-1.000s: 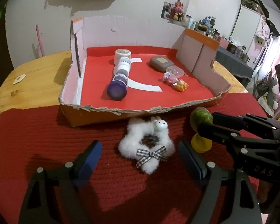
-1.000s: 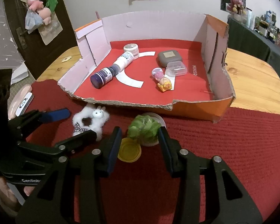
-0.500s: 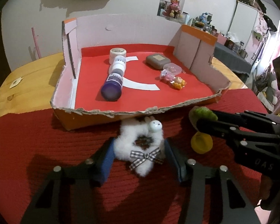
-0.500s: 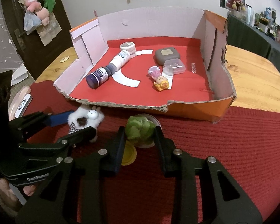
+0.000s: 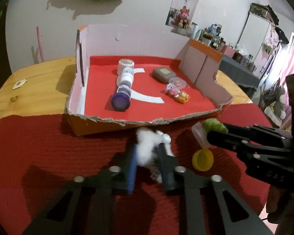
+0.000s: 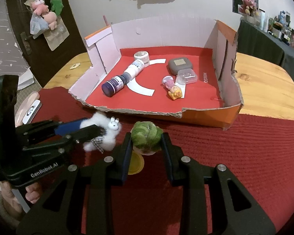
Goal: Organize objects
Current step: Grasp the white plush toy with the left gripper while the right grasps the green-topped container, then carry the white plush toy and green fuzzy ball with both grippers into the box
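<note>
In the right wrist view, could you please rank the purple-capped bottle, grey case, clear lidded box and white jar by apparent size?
1. purple-capped bottle
2. grey case
3. clear lidded box and white jar: too alike to rank.

Torn front wall (image 6: 139, 112) low; tray's right floor (image 6: 203, 99) bare; bottle (image 6: 123, 78) blocks left.

Left hand-held gripper (image 5: 147, 156) low, pointing forward, jaws clamped nearly closed on a held item; right hand-held gripper (image 6: 146, 144) alongside it, level, jaws pinched on its own item; both clear of each other.
</note>
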{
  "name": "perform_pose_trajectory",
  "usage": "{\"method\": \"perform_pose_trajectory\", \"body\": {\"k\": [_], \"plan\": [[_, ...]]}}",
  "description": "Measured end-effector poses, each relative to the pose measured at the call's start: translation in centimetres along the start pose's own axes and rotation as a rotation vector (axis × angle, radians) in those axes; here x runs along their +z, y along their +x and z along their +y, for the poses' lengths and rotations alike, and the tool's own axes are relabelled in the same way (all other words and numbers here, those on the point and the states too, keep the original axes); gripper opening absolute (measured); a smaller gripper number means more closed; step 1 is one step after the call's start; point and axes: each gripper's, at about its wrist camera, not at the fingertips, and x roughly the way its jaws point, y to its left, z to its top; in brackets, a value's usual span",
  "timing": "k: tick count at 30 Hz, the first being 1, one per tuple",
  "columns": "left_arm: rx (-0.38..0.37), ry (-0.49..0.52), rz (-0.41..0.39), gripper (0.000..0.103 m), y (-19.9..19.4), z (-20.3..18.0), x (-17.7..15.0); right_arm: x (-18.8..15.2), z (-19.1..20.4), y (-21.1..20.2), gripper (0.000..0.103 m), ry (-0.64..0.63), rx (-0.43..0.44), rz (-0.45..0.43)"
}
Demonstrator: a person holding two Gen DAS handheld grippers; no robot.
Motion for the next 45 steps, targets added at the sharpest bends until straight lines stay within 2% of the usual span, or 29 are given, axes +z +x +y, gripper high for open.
{"method": "perform_pose_trajectory", "body": {"k": [5,10,18,19,21,22,23,24,26,27,28,32,45], "plan": [[-0.007,0.001,0.006,0.015,-0.1,-0.2,0.0,0.0,0.1,-0.7,0.028,0.003,0.005,-0.012],[-0.081,-0.037,0.003,0.009,-1.1,-0.2,-0.3,0.0,0.1,-1.8,0.028,0.007,0.012,-0.038],[-0.054,0.004,-0.029,0.007,-2.0,-1.8,-0.2,0.1,-0.4,-2.5,0.028,0.026,0.045,-0.048],[-0.052,0.008,-0.036,0.007,-2.2,-1.9,-0.2,0.0,-0.6,-2.3,0.028,0.037,0.062,-0.041],[-0.048,0.013,-0.046,0.007,-2.5,-2.1,-0.1,-0.2,-1.7,-1.7,0.028,0.115,0.208,-0.011],[-0.045,0.017,-0.049,0.007,-2.6,-2.2,-0.1,-0.4,-2.1,-1.3,0.028,0.137,0.205,0.000],[-0.044,0.018,-0.050,0.007,-2.7,-2.3,-0.1,-0.5,-1.7,-1.2,0.028,0.087,0.073,-0.015],[-0.043,0.019,-0.050,0.007,-2.7,-2.3,-0.1,-0.7,-1.4,-1.0,0.028,0.057,0.012,-0.019],[-0.042,0.023,-0.050,0.007,-2.6,-2.4,-0.1,-1.0,-1.8,-0.7,0.028,0.105,0.105,0.005],[-0.041,0.025,-0.049,0.007,-2.5,-2.4,-0.2,-1.1,-1.8,-0.6,0.028,0.105,0.104,0.004],[-0.040,0.025,-0.048,0.007,-2.5,-2.5,-0.2,-1.2,-1.5,-0.7,0.028,0.084,0.059,-0.004],[-0.044,0.026,-0.053,0.007,-2.8,-2.6,-0.2,-1.1,-1.2,-1.4,0.028,0.048,-0.009,-0.028],[-0.051,0.028,-0.096,0.007,-4.2,-2.7,0.7,0.0,-0.8,-2.8,0.028,0.039,0.041,-0.053]]}}
